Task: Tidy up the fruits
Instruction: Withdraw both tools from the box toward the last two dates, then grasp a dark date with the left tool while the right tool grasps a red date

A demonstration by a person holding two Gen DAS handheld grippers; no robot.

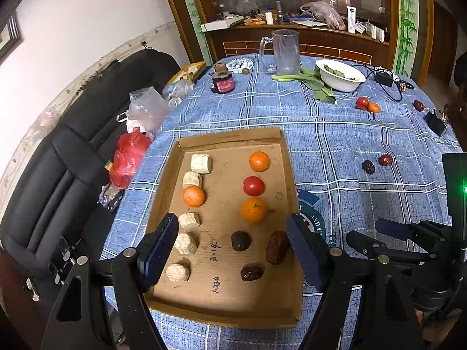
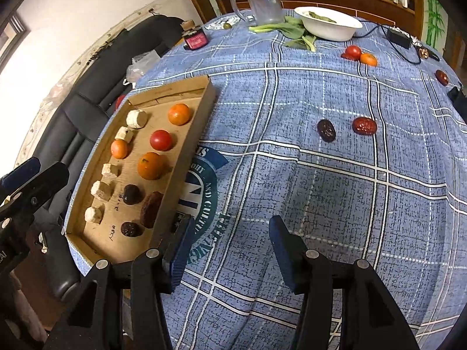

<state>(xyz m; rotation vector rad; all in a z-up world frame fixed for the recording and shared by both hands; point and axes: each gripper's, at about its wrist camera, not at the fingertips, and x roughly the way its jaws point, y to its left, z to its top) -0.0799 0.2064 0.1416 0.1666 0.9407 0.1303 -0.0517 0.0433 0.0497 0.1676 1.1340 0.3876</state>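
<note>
A cardboard tray (image 1: 204, 300) (image 2: 201, 110) lies on the blue plaid tablecloth. In it are three oranges (image 1: 254, 210), a tomato (image 1: 254, 185), three dark dates (image 1: 277, 246) and several pale cut pieces (image 1: 189, 220). Outside it lie two dates (image 2: 326, 130) (image 2: 364, 125), a tomato (image 2: 352, 52) with an orange (image 2: 368, 59), and a date (image 2: 441, 77) at the far right. My left gripper (image 1: 233, 227) is open and empty above the tray's near half. My right gripper (image 2: 232, 230) is open and empty over bare cloth right of the tray.
A clear glass pitcher (image 1: 284, 51), a white bowl (image 1: 340, 75) with greens, leafy stalks (image 1: 309, 80) and a small dark jar (image 1: 223, 83) stand at the table's far side. Black cables and adapters (image 1: 385, 77) lie far right. A black sofa (image 1: 73, 151) with plastic bags is on the left.
</note>
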